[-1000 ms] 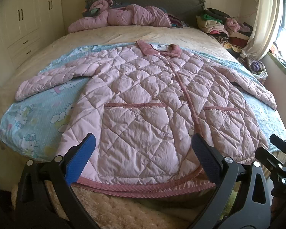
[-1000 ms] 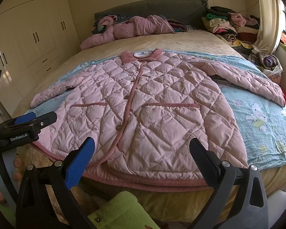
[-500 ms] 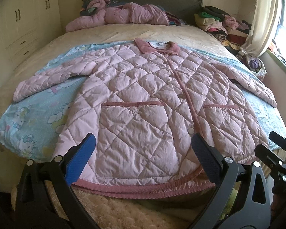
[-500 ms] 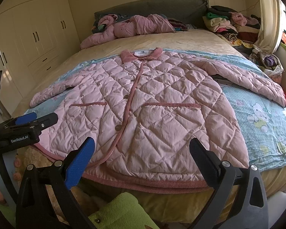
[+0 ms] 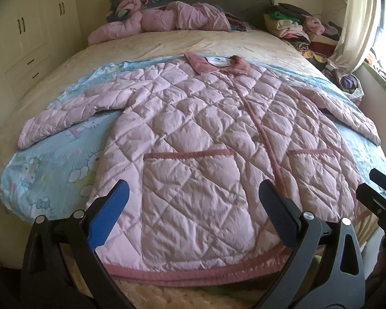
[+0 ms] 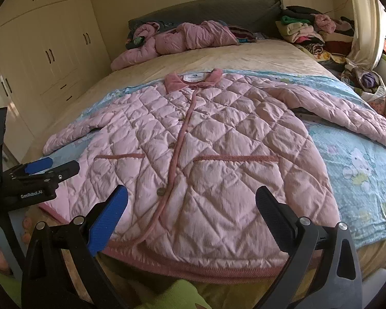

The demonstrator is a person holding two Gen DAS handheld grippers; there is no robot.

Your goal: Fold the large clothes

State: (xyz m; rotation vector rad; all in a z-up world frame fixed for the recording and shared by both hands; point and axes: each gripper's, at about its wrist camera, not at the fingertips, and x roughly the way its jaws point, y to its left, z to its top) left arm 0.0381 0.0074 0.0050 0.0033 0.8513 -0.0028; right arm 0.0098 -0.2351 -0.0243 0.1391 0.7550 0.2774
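A large pink quilted coat (image 5: 198,134) lies flat and face up on the bed, buttoned, collar at the far end, both sleeves spread out; it also shows in the right wrist view (image 6: 205,154). My left gripper (image 5: 193,213) is open and empty, hovering above the coat's left pocket near the hem. My right gripper (image 6: 191,211) is open and empty above the hem on the right half of the coat. The left gripper also shows at the left edge of the right wrist view (image 6: 38,172).
The coat rests on a light blue cartoon blanket (image 5: 51,159) over a beige bed (image 5: 193,43). A second pink garment (image 5: 167,18) lies by the headboard. A pile of clothes (image 6: 311,33) sits at the far right. Cream wardrobes (image 6: 38,51) stand left.
Both grippers have moved slightly forward and lower toward the coat's hem. The coat has not moved and both stay open.
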